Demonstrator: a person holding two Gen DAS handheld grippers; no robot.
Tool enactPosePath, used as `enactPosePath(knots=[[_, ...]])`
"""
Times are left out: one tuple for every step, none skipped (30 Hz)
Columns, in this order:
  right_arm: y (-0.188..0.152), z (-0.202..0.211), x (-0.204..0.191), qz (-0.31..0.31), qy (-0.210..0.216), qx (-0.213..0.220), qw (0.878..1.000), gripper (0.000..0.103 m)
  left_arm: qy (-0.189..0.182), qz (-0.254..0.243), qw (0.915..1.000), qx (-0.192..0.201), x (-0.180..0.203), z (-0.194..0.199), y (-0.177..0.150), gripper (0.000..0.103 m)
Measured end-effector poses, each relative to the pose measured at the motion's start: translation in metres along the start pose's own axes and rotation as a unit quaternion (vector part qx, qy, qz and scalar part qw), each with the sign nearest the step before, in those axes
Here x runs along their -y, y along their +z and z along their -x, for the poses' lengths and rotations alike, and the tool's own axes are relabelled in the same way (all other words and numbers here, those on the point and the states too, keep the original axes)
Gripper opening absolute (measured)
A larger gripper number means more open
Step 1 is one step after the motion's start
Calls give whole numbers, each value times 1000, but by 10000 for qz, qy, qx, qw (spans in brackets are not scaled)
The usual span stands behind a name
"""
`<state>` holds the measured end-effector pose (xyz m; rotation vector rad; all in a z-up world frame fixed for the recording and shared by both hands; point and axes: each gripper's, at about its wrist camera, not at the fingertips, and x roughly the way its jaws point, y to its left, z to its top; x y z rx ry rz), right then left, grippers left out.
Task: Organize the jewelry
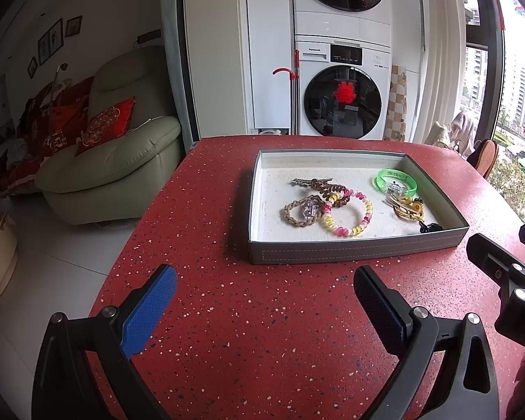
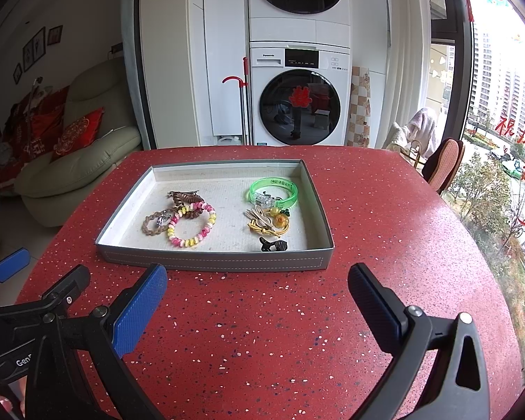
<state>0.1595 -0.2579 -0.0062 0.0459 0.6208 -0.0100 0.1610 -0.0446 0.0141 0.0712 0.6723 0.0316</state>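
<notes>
A grey tray (image 1: 353, 253) (image 2: 213, 260) with a white lining rests on the red speckled table. Inside lie a pink-and-yellow coil bracelet (image 1: 346, 215) (image 2: 192, 225), a brown braided bracelet (image 1: 299, 211) (image 2: 154, 222), a brown coil tie (image 1: 327, 189) (image 2: 185, 198), a green bangle (image 1: 395, 180) (image 2: 273, 190), a yellow ornament (image 1: 407, 208) (image 2: 271, 224) and a black clip (image 1: 430, 227) (image 2: 273, 245). My left gripper (image 1: 266, 290) stands open in front of the tray, holding nothing. My right gripper (image 2: 259, 288) is open too, just short of the tray's near wall.
The red table (image 1: 248, 332) (image 2: 385, 210) is round-edged, dropping off to a white floor at left. A green armchair (image 1: 122, 161) stands left, stacked washing machines (image 1: 343, 87) behind, a window and chair (image 2: 444, 162) at right. The right gripper's body (image 1: 507, 280) shows in the left wrist view.
</notes>
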Motion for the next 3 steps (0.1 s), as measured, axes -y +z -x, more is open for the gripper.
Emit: enactPosePath(knots=[[0, 0, 0, 1, 0, -3, 10000, 103, 1, -5, 10000, 7, -1, 0, 0, 103], [0, 0, 0, 2, -3, 0, 10000, 103, -18, -19, 10000, 13, 0, 0, 0, 103], [0, 0, -1, -5, -6, -4, 10000, 103, -29, -31, 10000, 15, 0, 0, 0, 103]])
